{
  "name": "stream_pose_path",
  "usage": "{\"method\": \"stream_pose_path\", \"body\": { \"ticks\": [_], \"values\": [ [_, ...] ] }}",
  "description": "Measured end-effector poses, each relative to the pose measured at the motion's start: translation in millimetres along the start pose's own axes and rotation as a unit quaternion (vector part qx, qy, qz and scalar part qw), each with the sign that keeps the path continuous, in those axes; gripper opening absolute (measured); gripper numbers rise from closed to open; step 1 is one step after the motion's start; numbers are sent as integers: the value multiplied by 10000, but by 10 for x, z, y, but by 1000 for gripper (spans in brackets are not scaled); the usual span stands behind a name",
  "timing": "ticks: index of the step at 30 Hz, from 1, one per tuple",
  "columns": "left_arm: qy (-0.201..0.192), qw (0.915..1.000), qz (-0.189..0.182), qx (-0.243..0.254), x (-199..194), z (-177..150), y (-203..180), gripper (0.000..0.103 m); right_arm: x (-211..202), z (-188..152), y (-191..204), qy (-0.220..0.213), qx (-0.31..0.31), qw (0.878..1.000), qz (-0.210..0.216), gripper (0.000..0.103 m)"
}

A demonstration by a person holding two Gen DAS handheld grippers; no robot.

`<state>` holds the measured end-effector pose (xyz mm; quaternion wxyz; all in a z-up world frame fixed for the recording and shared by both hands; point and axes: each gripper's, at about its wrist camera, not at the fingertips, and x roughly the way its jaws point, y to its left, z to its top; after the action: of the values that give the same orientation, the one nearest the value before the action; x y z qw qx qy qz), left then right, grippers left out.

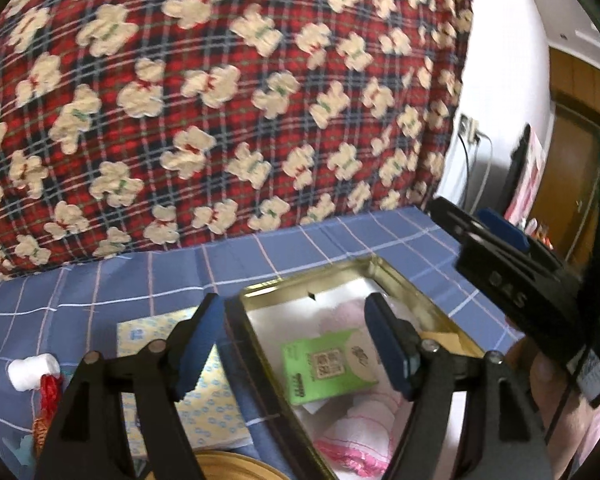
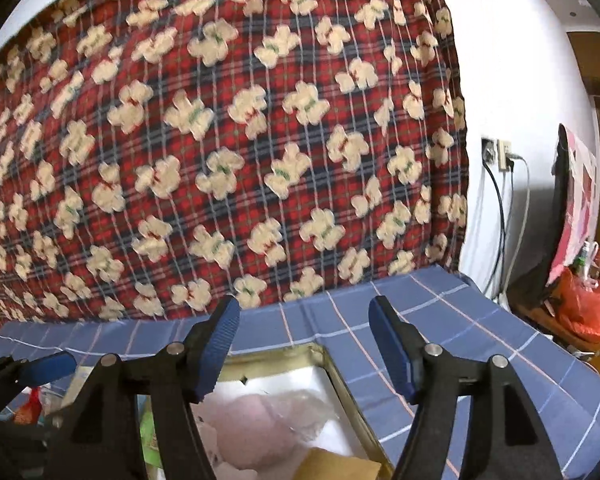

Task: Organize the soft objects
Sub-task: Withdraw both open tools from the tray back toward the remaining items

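Observation:
A gold tin box (image 1: 260, 344) lies open on the blue checked cloth. In it are a green packet (image 1: 324, 364) and a pink soft cloth (image 1: 360, 432). My left gripper (image 1: 296, 344) is open and empty, just above the tin's left rim. The right gripper (image 1: 496, 240) shows in the left wrist view at the right, above the tin. In the right wrist view my right gripper (image 2: 304, 352) is open and empty over the tin (image 2: 340, 380), with the pink soft item in plastic (image 2: 260, 428) below it.
A red plaid bear-print quilt (image 1: 220, 100) rises behind the table. A yellow patterned packet (image 1: 208, 396), a white roll (image 1: 34, 370) and a red tassel (image 1: 50, 396) lie left of the tin. A gold lid (image 1: 236, 468) is at the front. A red bag (image 2: 588, 304) stands far right.

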<state>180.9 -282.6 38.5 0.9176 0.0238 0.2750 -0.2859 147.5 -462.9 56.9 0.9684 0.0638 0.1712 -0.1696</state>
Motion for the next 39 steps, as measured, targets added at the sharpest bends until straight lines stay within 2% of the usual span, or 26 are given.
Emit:
{"method": "stream_pose_path", "body": {
  "ticks": [3, 5, 9, 13, 17, 21, 25, 29, 32, 35, 39],
  "values": [
    [-182, 9996, 135, -142, -98, 35, 96, 75, -89, 13, 37, -245, 46, 9994, 223, 70],
    [-345, 9987, 281, -238, -196, 55, 192, 80, -154, 16, 84, -425, 5, 9986, 320, 70],
    [-614, 9955, 620, -382, -434, 19, 453, 86, -296, 13, 214, -781, -52, 9933, 849, 70],
    [-697, 9892, 1223, -418, -675, -110, 813, 88, -398, -4, 447, -926, -303, 9867, 1305, 70],
    [-585, 9799, 1834, -515, -798, -309, 1210, 90, -504, -47, 820, -853, -634, 9749, 1956, 70],
    [-407, 9655, 2425, -853, -883, -545, 1673, 90, -587, -153, 1327, -507, -1259, 9564, 2585, 70],
    [-109, 9550, 2719, -1179, -889, -776, 2007, 90, -606, -312, 1842, 98, -1961, 9378, 2865, 70],
    [269, 9531, 2708, -1326, -826, -936, 2187, 90, -472, -492, 2197, 1042, -2215, 9163, 3171, 69],
    [466, 9526, 2629, -1456, -823, -1027, 2272, 90, -327, -625, 2397, 1519, -2395, 9101, 3021, 57],
    [588, 9519, 2592, -1526, -822, -1104, 2312, 90, -223, -744, 2497, 1842, -2545, 9042, 2893, 56],
    [587, 9580, 2205, -1737, -841, -1139, 2333, 90, -197, -820, 2585, 2029, -2743, 8932, 2930, 56]
  ]
}}
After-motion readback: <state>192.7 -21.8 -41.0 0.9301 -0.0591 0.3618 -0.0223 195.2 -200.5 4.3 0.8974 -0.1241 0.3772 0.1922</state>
